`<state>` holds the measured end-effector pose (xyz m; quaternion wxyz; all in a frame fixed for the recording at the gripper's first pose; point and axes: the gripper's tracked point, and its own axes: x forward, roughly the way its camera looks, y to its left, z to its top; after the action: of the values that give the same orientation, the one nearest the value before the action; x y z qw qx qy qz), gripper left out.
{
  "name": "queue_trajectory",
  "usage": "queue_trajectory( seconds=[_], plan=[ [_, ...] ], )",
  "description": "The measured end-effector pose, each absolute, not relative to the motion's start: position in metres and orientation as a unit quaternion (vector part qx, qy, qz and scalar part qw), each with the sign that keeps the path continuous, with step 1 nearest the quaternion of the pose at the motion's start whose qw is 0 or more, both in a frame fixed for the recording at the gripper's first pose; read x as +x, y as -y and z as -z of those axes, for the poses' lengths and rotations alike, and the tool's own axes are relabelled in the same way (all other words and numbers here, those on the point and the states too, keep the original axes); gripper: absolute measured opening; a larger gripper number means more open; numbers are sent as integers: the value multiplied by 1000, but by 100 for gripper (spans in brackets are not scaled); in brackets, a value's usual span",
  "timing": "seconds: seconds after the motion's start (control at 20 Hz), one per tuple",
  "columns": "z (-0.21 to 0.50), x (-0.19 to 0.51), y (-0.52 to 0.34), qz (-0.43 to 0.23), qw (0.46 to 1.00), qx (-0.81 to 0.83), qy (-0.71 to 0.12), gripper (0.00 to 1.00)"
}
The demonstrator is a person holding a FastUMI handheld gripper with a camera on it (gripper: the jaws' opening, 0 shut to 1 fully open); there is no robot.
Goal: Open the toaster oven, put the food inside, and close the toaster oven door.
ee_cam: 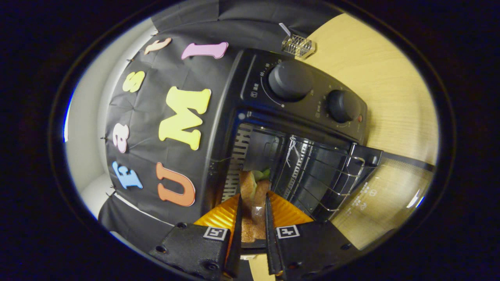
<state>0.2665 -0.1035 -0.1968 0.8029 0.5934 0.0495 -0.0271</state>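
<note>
I'm on step 2: gripper (253, 203) nearly closed, both fingers pinching the sandwich (254, 195) at the toaster oven (297, 117) mouth, door (386, 191) open. Next I'd push inward, then release.

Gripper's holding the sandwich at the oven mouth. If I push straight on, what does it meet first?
Probably nothing at first: the gripper, shut on the sandwich, points into the open toaster oven, beside the wire rack. Depth is unclear.

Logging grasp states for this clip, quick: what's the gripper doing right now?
Gripper: shut on the sandwich, both fingers pressing its sides, at the mouth of the open toaster oven.
</note>
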Motion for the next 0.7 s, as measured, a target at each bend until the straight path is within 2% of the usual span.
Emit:
queue_trajectory(
  seconds=[0.35, 0.45, 0.6, 0.7],
  plan=[
    [204, 278, 107, 26, 804, 592, -49, 35],
    [209, 276, 110, 41, 807, 587, -53, 45],
    [211, 266, 109, 41, 812, 579, -57, 68],
    [209, 258, 113, 49, 821, 566, -61, 73]
  ],
)
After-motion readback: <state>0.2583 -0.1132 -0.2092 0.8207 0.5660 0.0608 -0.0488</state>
